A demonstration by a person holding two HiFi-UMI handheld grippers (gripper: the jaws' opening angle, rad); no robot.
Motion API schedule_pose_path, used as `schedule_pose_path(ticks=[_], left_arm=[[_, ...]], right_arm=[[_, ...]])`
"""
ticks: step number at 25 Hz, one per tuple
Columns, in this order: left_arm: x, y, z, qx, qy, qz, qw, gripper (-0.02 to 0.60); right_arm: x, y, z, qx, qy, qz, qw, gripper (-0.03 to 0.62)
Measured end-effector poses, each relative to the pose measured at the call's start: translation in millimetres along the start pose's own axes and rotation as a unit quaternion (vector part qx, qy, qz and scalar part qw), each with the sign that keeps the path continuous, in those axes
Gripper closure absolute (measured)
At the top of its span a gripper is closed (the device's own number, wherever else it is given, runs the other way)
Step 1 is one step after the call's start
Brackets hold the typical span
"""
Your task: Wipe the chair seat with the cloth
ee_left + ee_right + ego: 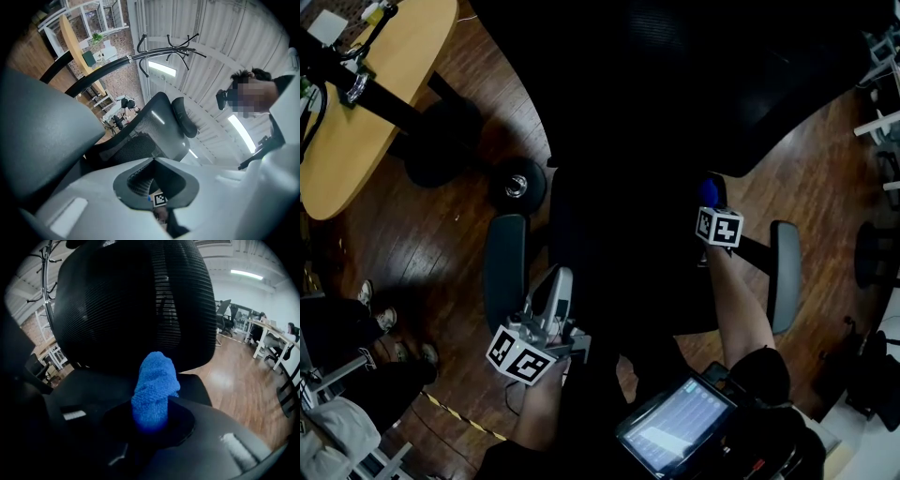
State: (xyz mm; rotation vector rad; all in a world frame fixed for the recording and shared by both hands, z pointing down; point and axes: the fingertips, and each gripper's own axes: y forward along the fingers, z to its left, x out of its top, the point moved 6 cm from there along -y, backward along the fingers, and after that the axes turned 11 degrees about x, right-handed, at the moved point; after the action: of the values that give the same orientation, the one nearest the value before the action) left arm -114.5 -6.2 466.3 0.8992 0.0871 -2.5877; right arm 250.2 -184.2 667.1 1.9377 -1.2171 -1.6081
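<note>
A black mesh office chair fills the head view, its dark seat (619, 262) between two grey armrests. My right gripper (711, 208) hangs over the seat's right side, shut on a bunched blue cloth (708, 192). In the right gripper view the cloth (154, 387) sticks up from the gripper (152, 416), with the seat (89, 385) and mesh backrest (136, 301) beyond. My left gripper (560, 281) sits beside the left armrest (504, 267), its jaws closed together on nothing. The left gripper view shows the gripper (153, 160), the armrest (42, 136) close by and the backrest (152, 129).
A wooden table (375, 84) stands at the upper left over a wood floor. Another chair's base (517, 186) lies near it. A bystander's shoes (380, 319) are at the left. A tablet (675, 436) hangs at my chest. A coat stand (168, 47) rises behind the chair.
</note>
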Motion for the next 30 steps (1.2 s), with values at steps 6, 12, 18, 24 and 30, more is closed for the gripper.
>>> schedule_pose_path(ticks=[6,12,18,24,30], left_arm=[[1.1,-5.9,-4.6,-0.004,-0.010,-0.005,0.9999,0.589],[7.8,-12.7,-4.3,-0.003,-0.013,-0.018,0.9998,0.589],[10.8,-16.4,-2.4,-0.004,-0.016,-0.024,0.9996,0.589],[13.7,-13.7,-1.2,-0.008,-0.024,-0.027,0.9993,0.589],[11.3,-9.5,-3.9,-0.011,-0.014,-0.013,0.9998,0.589]], right_arm=[[9.0,40.4,122.0,0.133,-0.013,-0.001,0.991,0.539],[-12.2,80.7,260.3,0.263,-0.055,0.035,0.963,0.539],[-37.5,94.8,291.4,0.272,-0.089,0.047,0.957,0.539],[-38.3,81.6,237.7,0.230,-0.067,0.034,0.970,0.539],[-42.8,38.3,137.2,0.143,-0.036,0.030,0.989,0.539]])
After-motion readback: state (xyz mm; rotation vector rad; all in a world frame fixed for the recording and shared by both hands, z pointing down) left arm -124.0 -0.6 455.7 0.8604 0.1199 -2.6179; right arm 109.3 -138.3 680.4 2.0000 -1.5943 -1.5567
